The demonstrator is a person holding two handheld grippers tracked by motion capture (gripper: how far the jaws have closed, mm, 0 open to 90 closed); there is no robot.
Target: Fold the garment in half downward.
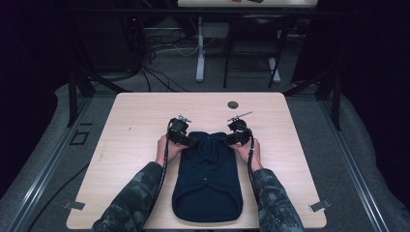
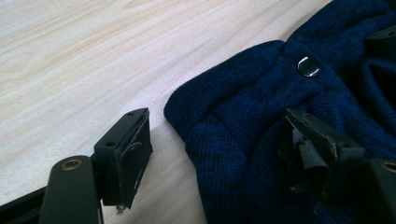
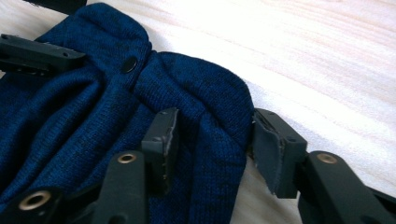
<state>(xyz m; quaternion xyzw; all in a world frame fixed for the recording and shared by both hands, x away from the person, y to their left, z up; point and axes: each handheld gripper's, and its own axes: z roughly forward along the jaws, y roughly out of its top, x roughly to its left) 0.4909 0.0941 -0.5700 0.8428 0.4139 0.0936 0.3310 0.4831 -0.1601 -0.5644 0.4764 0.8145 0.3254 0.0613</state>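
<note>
So the dark blue knit sweater (image 1: 208, 179) is lying flat in the lower middle of the table (image 1: 135, 125), collar end pointing up-frame. The left gripper (image 1: 189, 141) is straddling its upper left corner, jaws partway apart and not pinching. The right gripper (image 1: 227, 139) is doing the same on the upper right corner, with bunched cloth sitting between its jaws.

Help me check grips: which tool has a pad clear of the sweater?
The left tool: bare table shows between its outer pad and the sweater; the right tool's pads closely flank the fold.
</note>
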